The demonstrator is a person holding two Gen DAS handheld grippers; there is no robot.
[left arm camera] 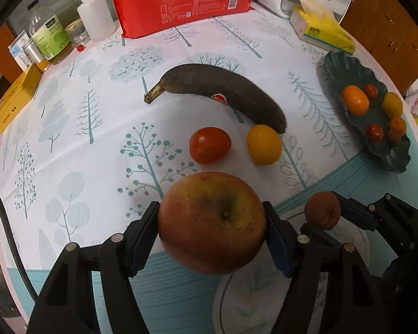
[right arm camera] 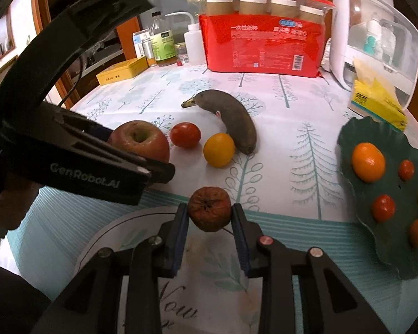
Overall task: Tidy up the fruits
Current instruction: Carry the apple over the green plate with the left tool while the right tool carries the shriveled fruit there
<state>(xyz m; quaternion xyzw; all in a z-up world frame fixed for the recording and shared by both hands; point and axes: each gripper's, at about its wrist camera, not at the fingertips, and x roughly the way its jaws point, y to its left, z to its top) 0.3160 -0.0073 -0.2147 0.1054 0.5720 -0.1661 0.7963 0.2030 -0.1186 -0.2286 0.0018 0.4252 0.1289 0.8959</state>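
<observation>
Fruits lie around the blackened banana [left arm camera: 225,94]: a red tomato [left arm camera: 209,145] and a yellow fruit [left arm camera: 264,144] just in front of it. Nearer, the left gripper [left arm camera: 211,222] clamps a blotchy red-yellow apple [left arm camera: 211,222], and the right gripper [right arm camera: 209,213] pinches a wrinkled brown fruit [right arm camera: 209,213] above a white leaf-print plate [right arm camera: 142,222]. Far right of the banana, a dark green leaf-shaped dish [right arm camera: 348,139] near the table's rim holds an orange [right arm camera: 367,162], small tomatoes and yellow pieces. Bare tablecloth [left arm camera: 83,139] spreads left of the banana.
</observation>
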